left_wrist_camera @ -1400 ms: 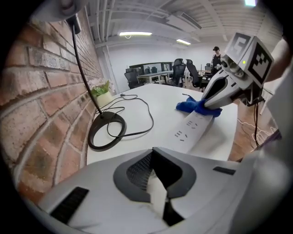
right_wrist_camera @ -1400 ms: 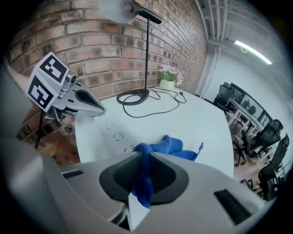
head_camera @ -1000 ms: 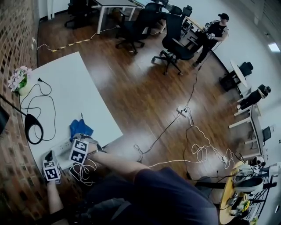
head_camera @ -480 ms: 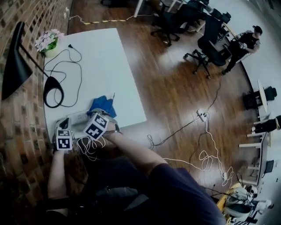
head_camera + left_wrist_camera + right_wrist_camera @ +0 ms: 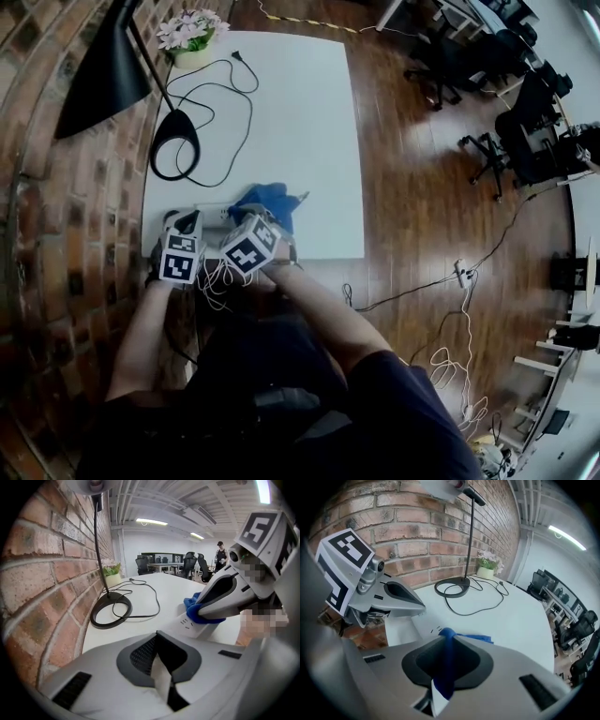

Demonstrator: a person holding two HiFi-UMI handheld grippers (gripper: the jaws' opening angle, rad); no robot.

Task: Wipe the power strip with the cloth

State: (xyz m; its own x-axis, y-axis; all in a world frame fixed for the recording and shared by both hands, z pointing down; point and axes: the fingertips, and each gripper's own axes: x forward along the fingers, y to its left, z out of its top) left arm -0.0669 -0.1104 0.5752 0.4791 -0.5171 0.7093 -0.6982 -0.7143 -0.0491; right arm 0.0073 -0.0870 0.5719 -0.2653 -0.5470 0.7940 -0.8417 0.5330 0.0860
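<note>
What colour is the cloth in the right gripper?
The cloth is blue; clearest in the right gripper view.

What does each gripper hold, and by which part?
Right gripper holds the cloth, a bunched fold pinched between its fingers. Left gripper holds nothing; its fingers are shut.

Blue cloth [image 5: 267,201], white power strip [image 5: 189,624], red brick wall [image 5: 64,234], black lamp [image 5: 98,70]

Head camera swung round: the white table [image 5: 319,141] went from frame left to top centre, the flower pot [image 5: 192,33] from left edge to top edge. The black lamp [image 5: 103,70] shade is now fully in view. Left gripper [image 5: 185,225] and right gripper [image 5: 262,220] with the blue cloth [image 5: 272,199] sit mid-frame, not in the bottom-left corner.
</note>
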